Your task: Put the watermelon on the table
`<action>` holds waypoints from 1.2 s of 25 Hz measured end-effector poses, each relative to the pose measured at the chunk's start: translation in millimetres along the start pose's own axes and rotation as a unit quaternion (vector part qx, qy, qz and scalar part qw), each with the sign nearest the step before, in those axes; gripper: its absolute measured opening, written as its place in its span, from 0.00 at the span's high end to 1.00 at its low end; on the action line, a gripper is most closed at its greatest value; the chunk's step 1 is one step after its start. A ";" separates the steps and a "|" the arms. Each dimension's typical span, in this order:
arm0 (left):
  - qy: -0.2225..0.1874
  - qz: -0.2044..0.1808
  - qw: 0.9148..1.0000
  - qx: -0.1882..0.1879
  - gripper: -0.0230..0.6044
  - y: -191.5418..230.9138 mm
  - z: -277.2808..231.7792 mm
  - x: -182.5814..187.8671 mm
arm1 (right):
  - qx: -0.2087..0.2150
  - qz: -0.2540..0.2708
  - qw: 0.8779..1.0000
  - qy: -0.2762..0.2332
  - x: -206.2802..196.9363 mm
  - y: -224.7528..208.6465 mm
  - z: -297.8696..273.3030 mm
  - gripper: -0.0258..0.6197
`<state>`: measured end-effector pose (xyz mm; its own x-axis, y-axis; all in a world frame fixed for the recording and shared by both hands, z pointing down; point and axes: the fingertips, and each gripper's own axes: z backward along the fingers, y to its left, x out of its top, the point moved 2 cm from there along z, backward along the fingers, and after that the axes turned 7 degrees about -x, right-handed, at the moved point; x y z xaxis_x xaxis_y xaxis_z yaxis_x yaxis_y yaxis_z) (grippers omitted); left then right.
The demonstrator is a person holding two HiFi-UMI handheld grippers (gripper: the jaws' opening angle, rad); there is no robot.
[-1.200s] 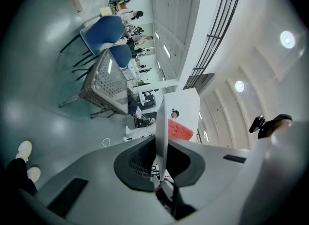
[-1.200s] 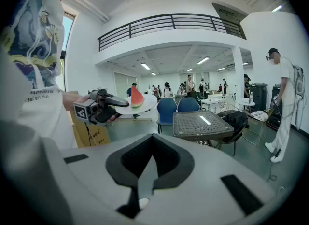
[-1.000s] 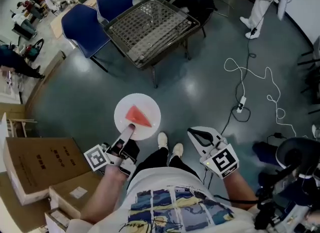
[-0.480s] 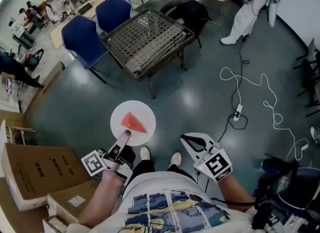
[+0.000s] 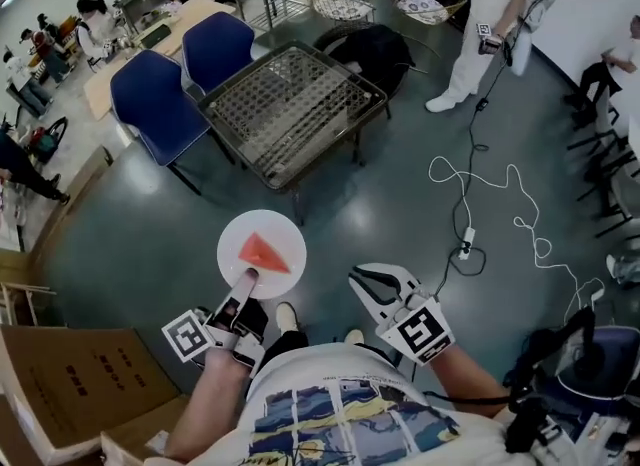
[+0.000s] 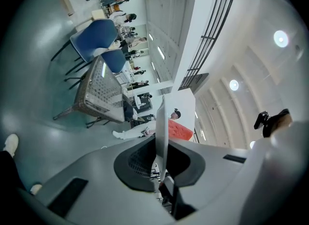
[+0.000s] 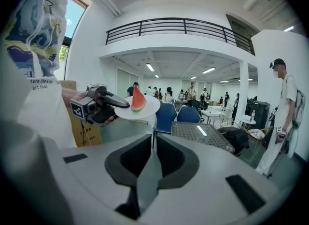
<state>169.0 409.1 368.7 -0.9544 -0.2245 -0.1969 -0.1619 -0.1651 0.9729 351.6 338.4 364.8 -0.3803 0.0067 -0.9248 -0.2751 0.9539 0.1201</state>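
A red watermelon wedge point(image 5: 262, 251) lies on a round white plate point(image 5: 285, 235). My left gripper point(image 5: 244, 286) is shut on the plate's near rim and holds it level above the floor. In the left gripper view the plate point(image 6: 162, 120) stands edge-on between the jaws of the left gripper point(image 6: 161, 144), with the wedge point(image 6: 181, 131) beside it. My right gripper point(image 5: 360, 277) hangs to the right, shut, with nothing in it. The right gripper view looks past the shut right gripper point(image 7: 153, 147) at the plate point(image 7: 145, 109) and wedge point(image 7: 138, 99). A low mesh-topped table point(image 5: 290, 99) stands ahead.
Two blue chairs point(image 5: 150, 104) stand left of the table and a black bag point(image 5: 375, 49) behind it. A white cable with a power strip point(image 5: 466, 244) trails on the floor at right. A person point(image 5: 480, 24) stands at the far right. A cardboard box point(image 5: 60, 394) sits at lower left.
Both grippers and the plate with the wedge have moved forward over the floor, closer to the mesh table. The grip on the plate is unchanged and the boxes have slid back.
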 end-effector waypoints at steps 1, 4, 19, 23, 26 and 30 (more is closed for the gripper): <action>0.001 0.001 1.000 -0.003 0.92 0.6 4.7 21.3 | -0.001 0.006 1.000 0.003 13.7 6.7 -18.4 0.93; 0.011 -0.002 1.000 -0.009 0.92 3.3 11.2 70.4 | -0.006 0.012 1.000 0.010 43.5 18.4 -63.9 0.90; 0.033 -0.020 0.999 -0.032 0.92 77.8 -66.0 202.2 | -0.033 0.004 0.999 -0.014 71.2 -55.2 -203.6 0.87; 0.031 -0.011 0.999 -0.016 0.92 100.5 -113.3 229.5 | -0.041 -0.004 0.999 -0.008 73.2 -109.8 -230.2 0.87; 0.034 -0.015 0.999 -0.001 0.92 114.0 -151.0 257.2 | -0.030 -0.015 0.999 -0.012 79.4 -146.3 -257.8 0.87; 0.048 -0.022 0.999 0.003 0.92 135.5 -207.6 286.5 | -0.025 -0.020 0.999 -0.005 84.1 -190.0 -279.3 0.87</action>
<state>-74.2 123.0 418.9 -0.9180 -0.3082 -0.2495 -0.2048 -0.1704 0.9639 125.3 73.9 365.0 -0.3593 -0.0269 -0.9328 -0.3327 0.9376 0.1011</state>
